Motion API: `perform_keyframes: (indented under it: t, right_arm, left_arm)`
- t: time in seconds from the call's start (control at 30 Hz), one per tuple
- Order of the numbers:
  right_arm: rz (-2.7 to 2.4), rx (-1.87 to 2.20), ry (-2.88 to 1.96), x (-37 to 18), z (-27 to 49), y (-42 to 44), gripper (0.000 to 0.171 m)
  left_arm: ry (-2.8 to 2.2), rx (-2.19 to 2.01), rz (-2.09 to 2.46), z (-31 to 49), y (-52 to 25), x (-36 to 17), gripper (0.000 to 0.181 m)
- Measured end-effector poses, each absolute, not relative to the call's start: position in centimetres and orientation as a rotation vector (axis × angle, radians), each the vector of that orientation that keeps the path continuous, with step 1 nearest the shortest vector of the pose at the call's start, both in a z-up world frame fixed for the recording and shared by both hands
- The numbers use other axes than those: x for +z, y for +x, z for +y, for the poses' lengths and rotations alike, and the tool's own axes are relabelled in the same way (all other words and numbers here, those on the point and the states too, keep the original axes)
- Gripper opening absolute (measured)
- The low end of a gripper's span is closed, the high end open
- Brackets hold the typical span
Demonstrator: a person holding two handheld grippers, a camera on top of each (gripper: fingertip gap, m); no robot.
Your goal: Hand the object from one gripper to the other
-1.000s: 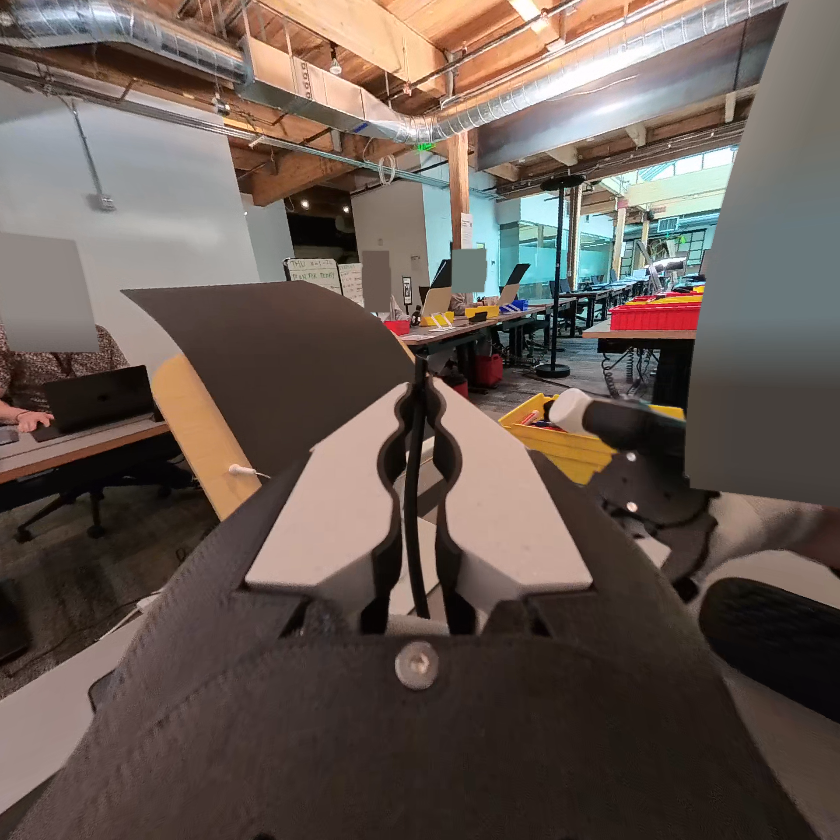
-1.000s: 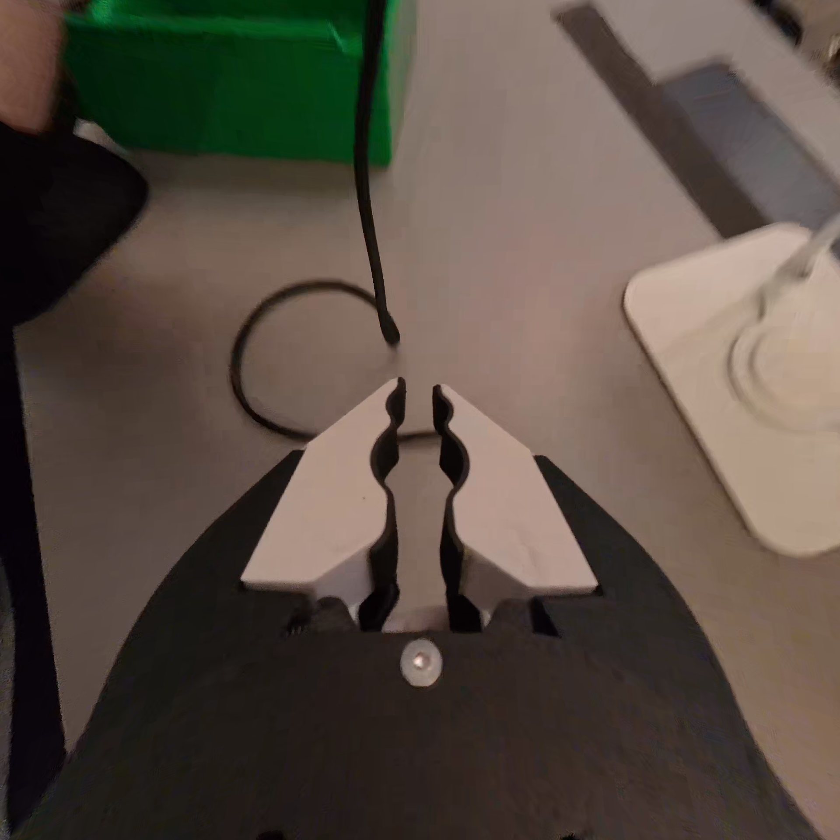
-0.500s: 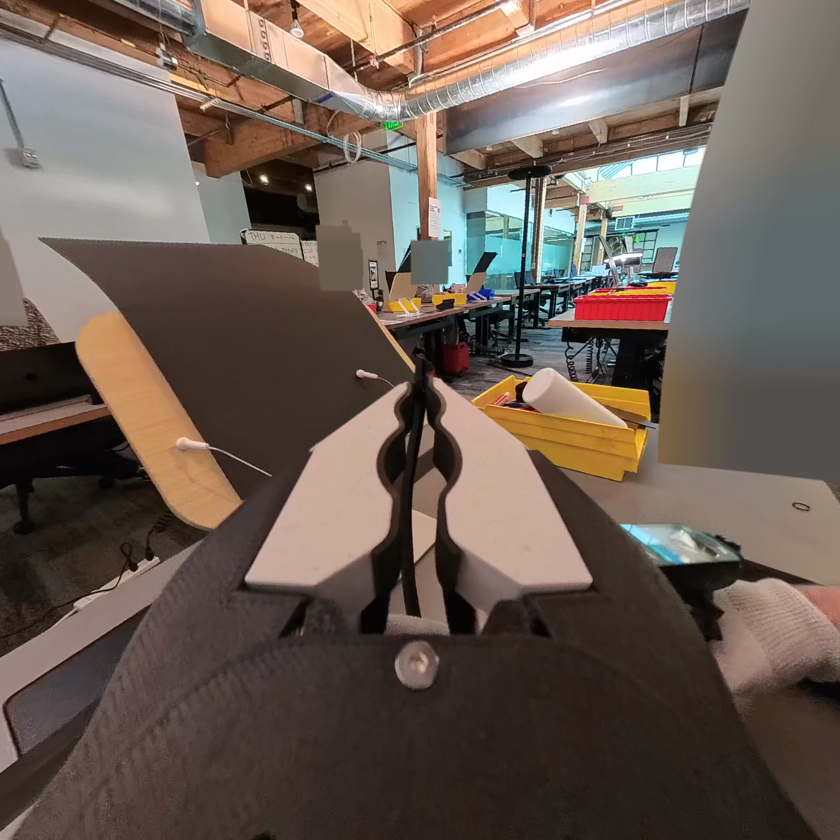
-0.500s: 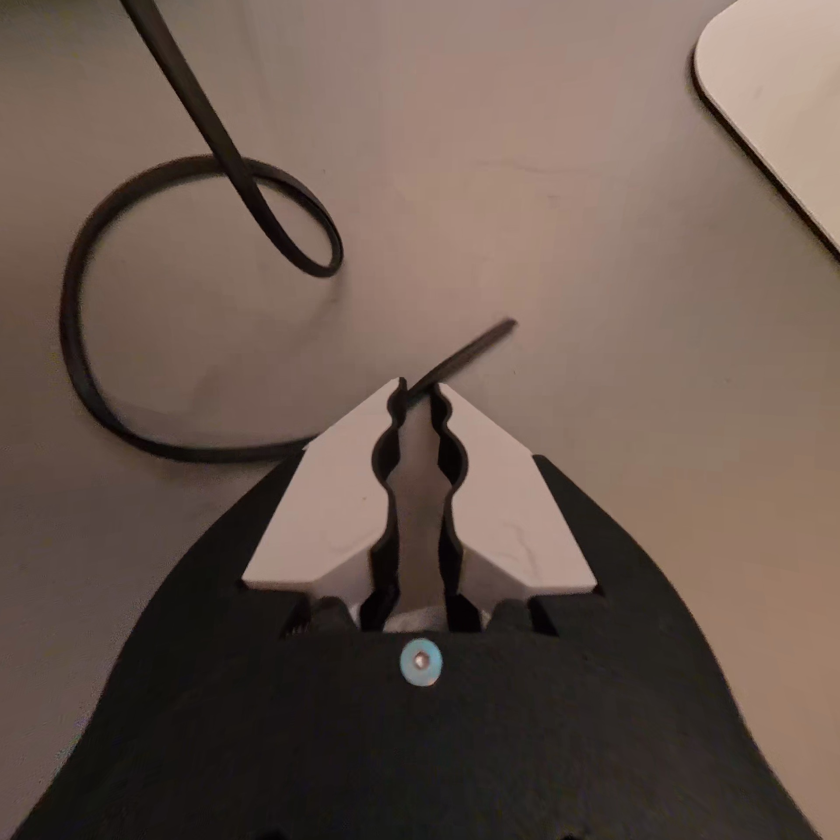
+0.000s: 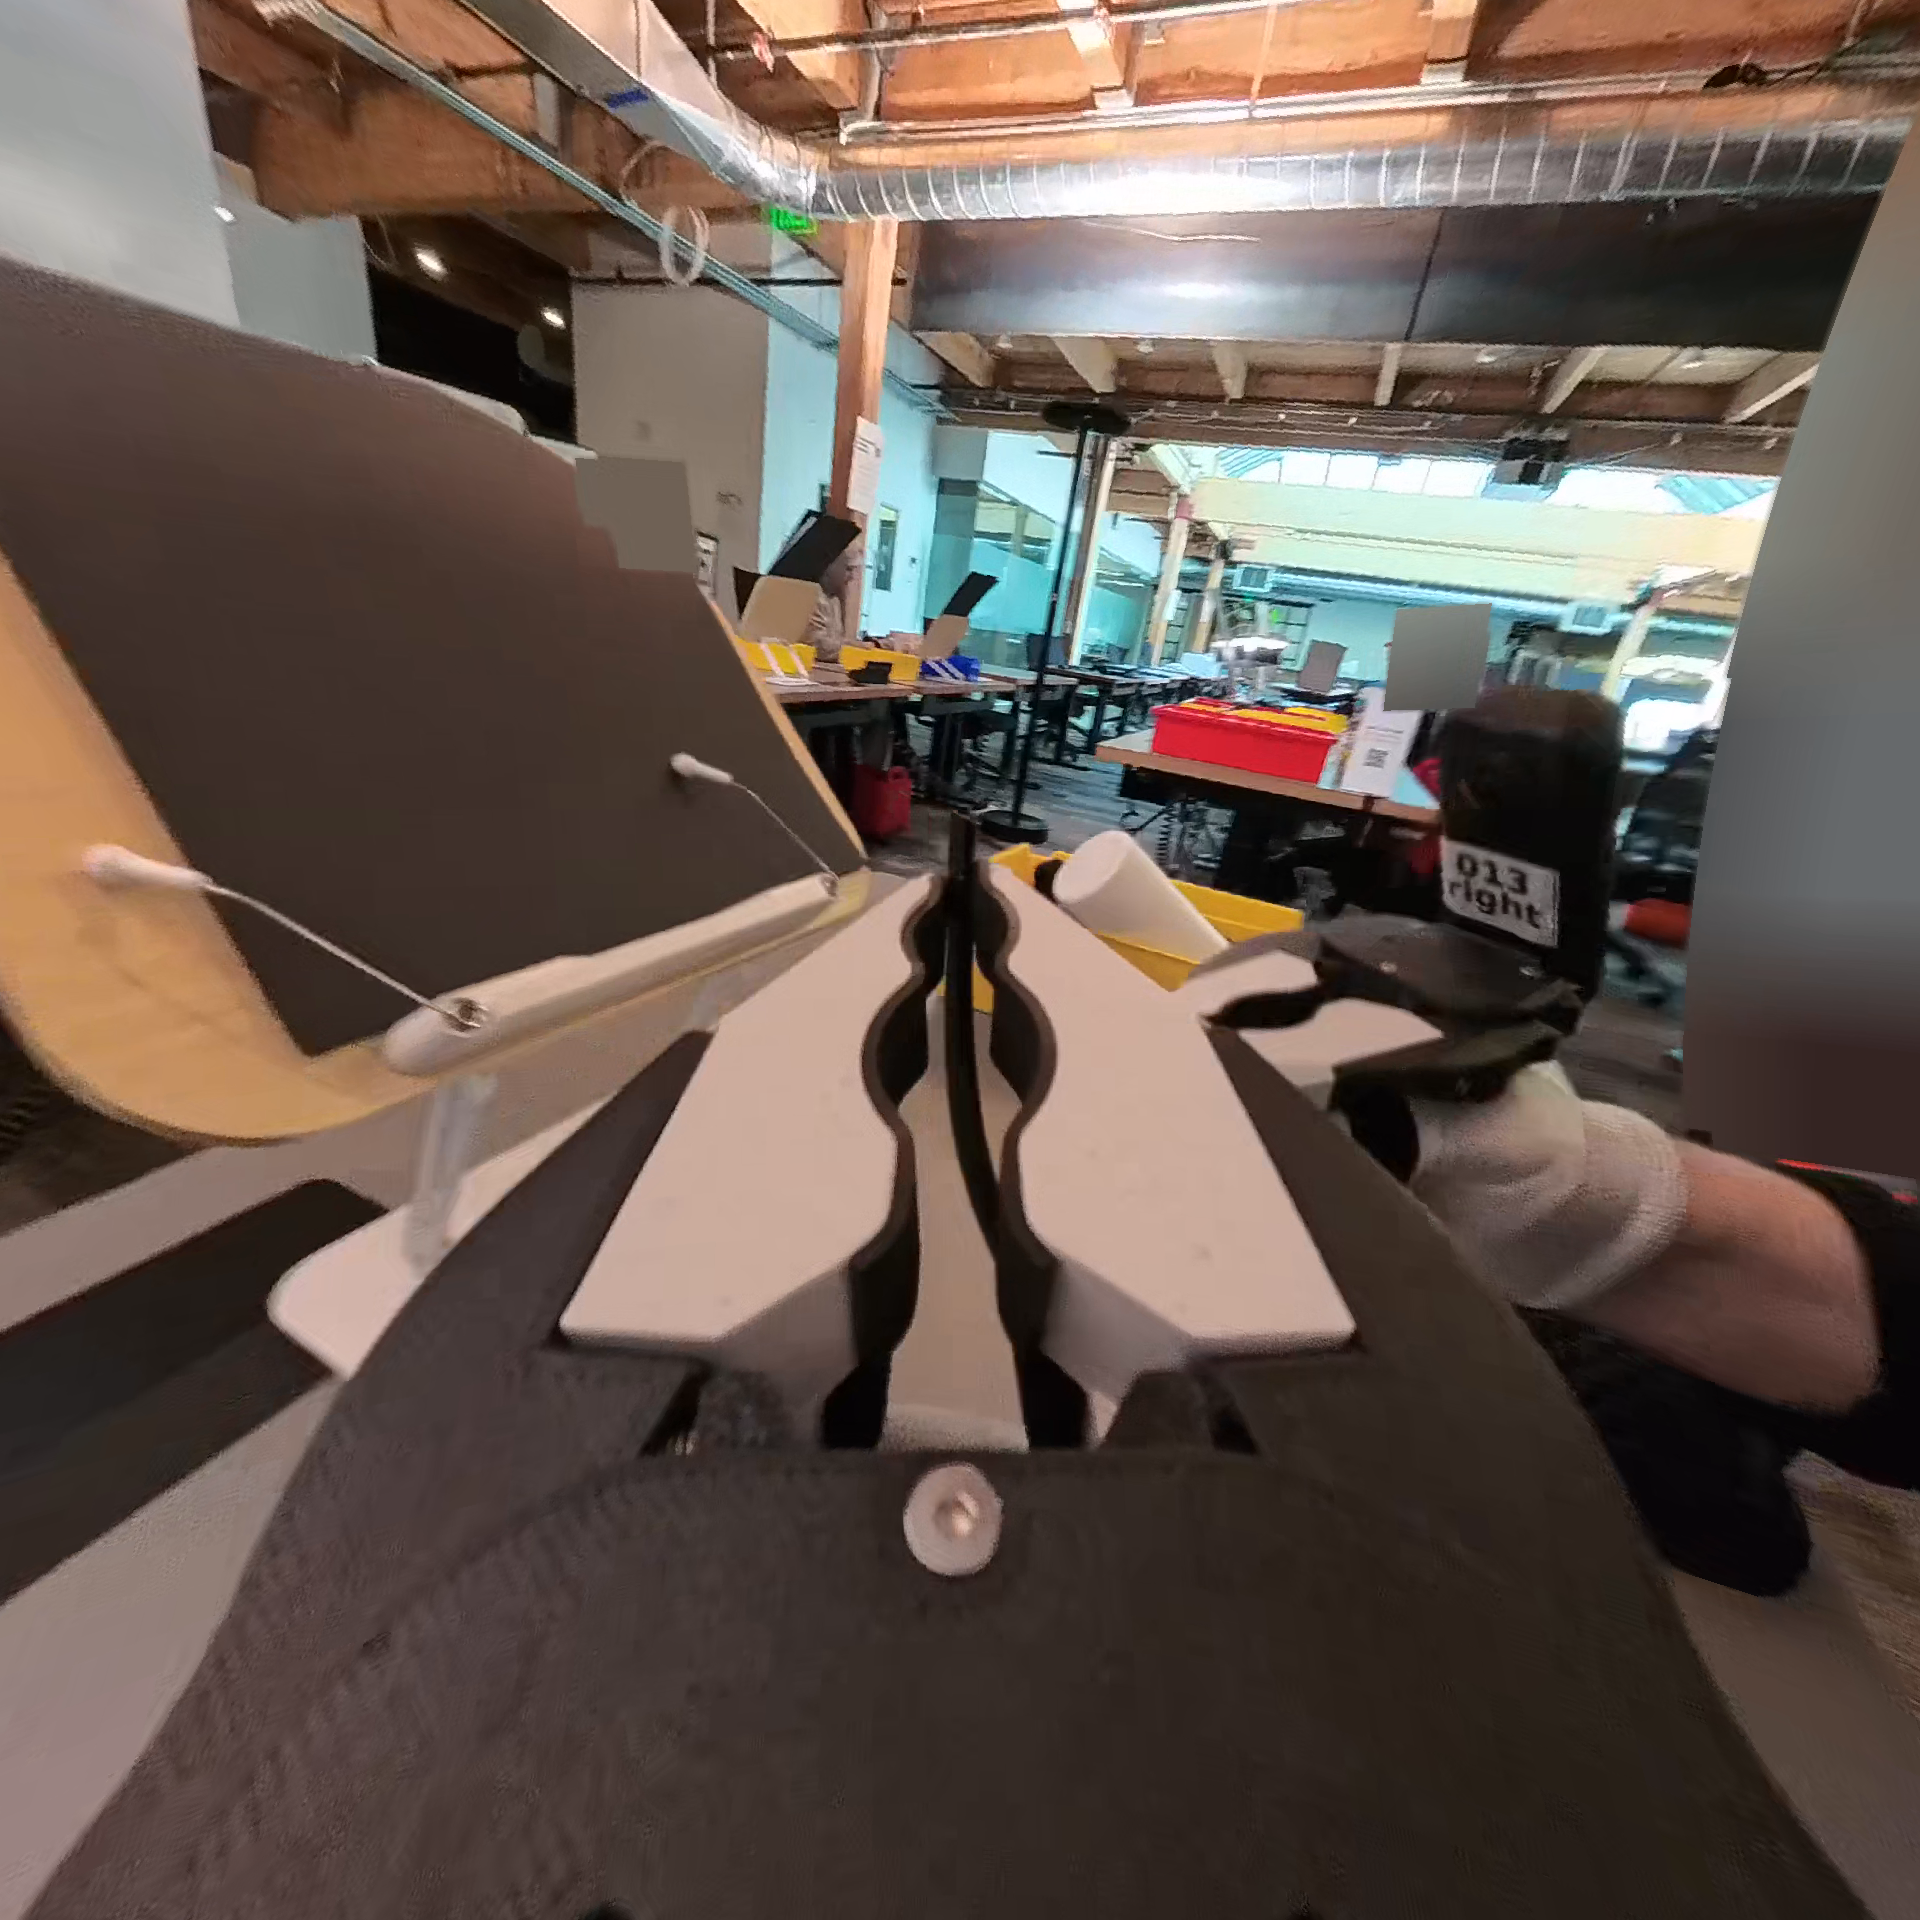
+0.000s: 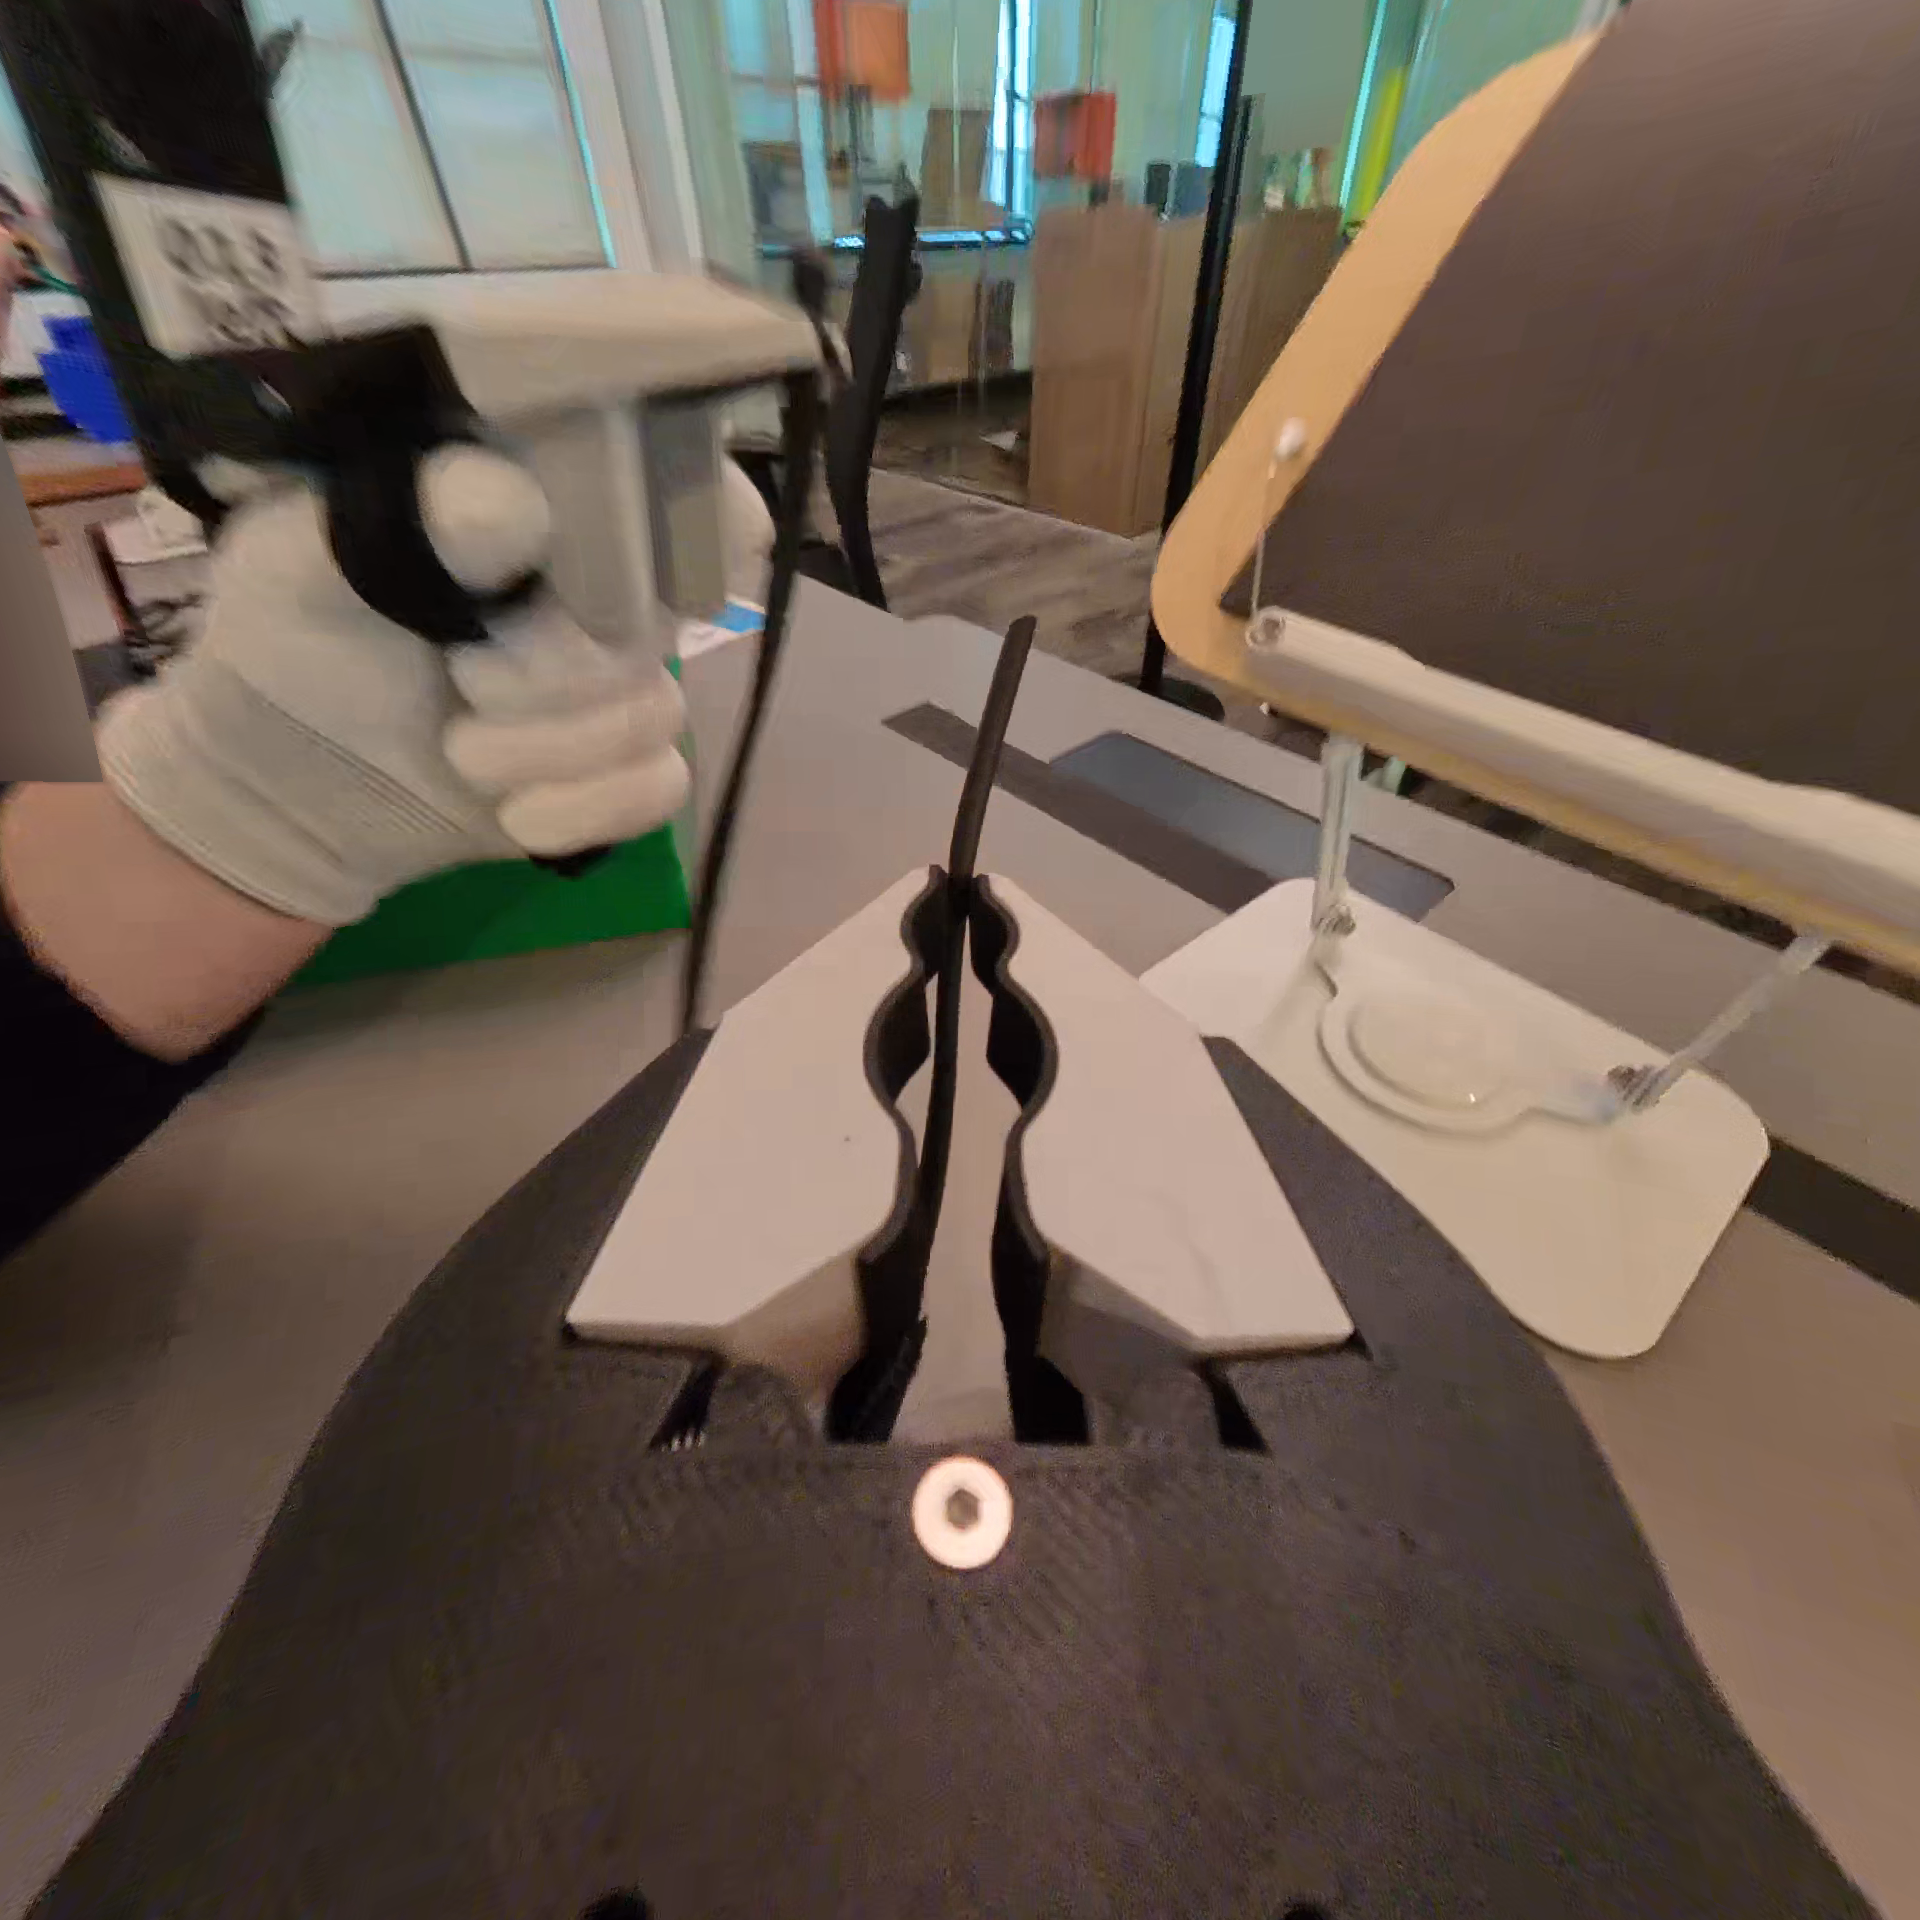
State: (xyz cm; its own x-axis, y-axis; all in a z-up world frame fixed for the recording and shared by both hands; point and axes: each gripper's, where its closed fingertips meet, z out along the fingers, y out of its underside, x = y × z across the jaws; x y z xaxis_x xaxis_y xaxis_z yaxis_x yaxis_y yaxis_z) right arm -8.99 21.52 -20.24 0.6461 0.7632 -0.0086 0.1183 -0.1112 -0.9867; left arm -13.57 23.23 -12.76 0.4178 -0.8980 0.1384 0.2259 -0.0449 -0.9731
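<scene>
Both grippers are pinching one thin black cord: the left gripper (image 5: pixel 961 883) is closing on one stretch (image 5: pixel 964 1039), the right gripper (image 6: pixel 951 883) on another (image 6: pixel 971 810), above the grey table (image 6: pixel 436 1049). Each short free end is pointing away from its gripper, up and far. Pulling apart before either releases could strain or yank the cord free.

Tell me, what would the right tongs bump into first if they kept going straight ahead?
Probably nothing soon: past the right tongs, shut on the black cord, lies bare grey table, then open floor. Depth is hard to judge.
</scene>
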Motion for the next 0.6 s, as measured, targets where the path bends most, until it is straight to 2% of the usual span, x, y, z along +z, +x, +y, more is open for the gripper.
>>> perform_keyframes:
  t: [0.2,0.6]
  right_arm:
    - [-0.724,0.663,-1.486,-18.2,20.9,-9.1,0.001]
    - [-0.7,0.695,-1.507,-21.2,20.7,-8.2,0.001]
  left_arm:
    - [-1.302,-1.184,0.708,22.4,-10.4,-15.4,0.002]
    - [-1.291,-1.427,0.615,22.2,-8.1,-18.4,0.002]
